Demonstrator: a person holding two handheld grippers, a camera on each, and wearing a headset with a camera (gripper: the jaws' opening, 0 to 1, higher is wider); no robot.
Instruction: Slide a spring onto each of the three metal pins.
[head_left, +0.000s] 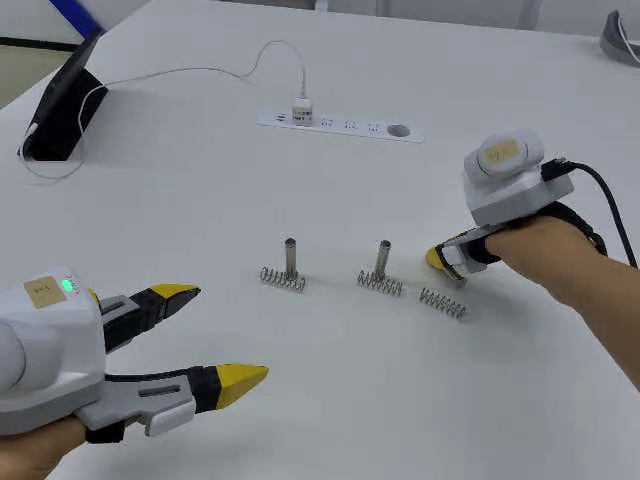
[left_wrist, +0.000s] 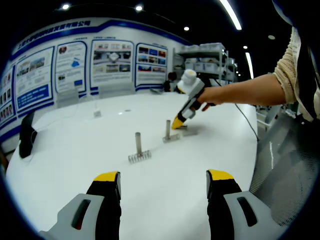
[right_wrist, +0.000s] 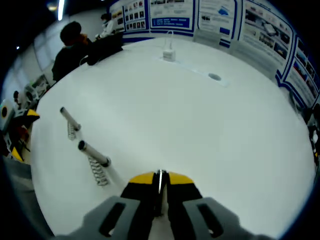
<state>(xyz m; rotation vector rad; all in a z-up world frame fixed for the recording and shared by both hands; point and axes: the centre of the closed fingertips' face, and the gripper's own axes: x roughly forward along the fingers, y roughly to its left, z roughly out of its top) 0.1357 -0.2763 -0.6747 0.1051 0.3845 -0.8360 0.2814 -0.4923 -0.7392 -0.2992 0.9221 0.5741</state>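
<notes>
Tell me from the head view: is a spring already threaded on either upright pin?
No: the left spring, middle spring and right spring lie flat on the table, leaving the left pin and right pin bare.

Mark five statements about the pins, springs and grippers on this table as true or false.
1. A left-hand pin and a right-hand pin stand upright on the table. True.
2. A spring is already on the left-hand pin. False: the nearest spring lies flat at its foot.
3. The left gripper has its jaws open. True.
4. The right gripper has its jaws spread wide. False: they are closed together.
5. The middle spring and the right-hand spring lie flat too. True.
</notes>
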